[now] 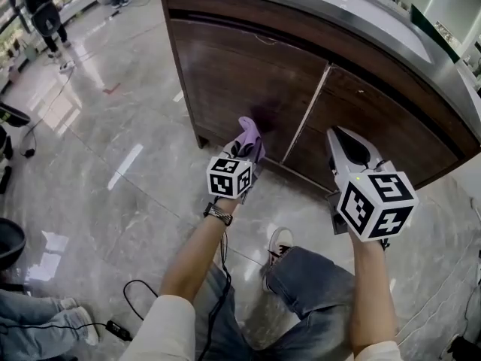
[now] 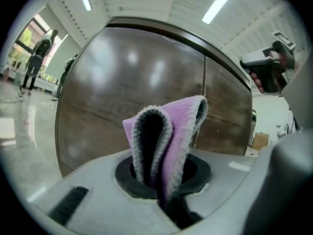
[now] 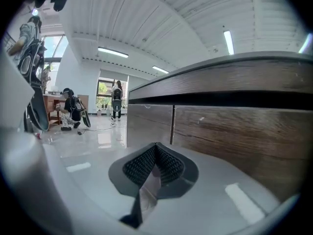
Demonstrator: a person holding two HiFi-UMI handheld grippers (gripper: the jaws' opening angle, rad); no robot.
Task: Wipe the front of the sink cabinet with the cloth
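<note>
The sink cabinet (image 1: pixel 248 66) is a dark wood-grain unit under a pale countertop (image 1: pixel 338 13), standing on a glossy marble floor (image 1: pixel 113 141). Its two doors meet at a light vertical seam (image 1: pixel 308 115).

The right gripper (image 1: pixel 344 143) hangs in front of the right door (image 1: pixel 376 126), jaws pressed together on nothing.

The left gripper (image 1: pixel 245 150) is clamped on the cloth (image 1: pixel 250 132), a purple microfibre cloth with grey edging. It is folded over, and the fold stands up out of the jaws towards the lower part of the left door (image 1: pixel 233 81). Whether it touches the wood I cannot tell.

The cloth looks light, soft and limp, so it should stay pinched low across the bunched layers, leaving the free loop (image 2: pixel 171 126) to flatten against the smooth, rigid door face.
</note>
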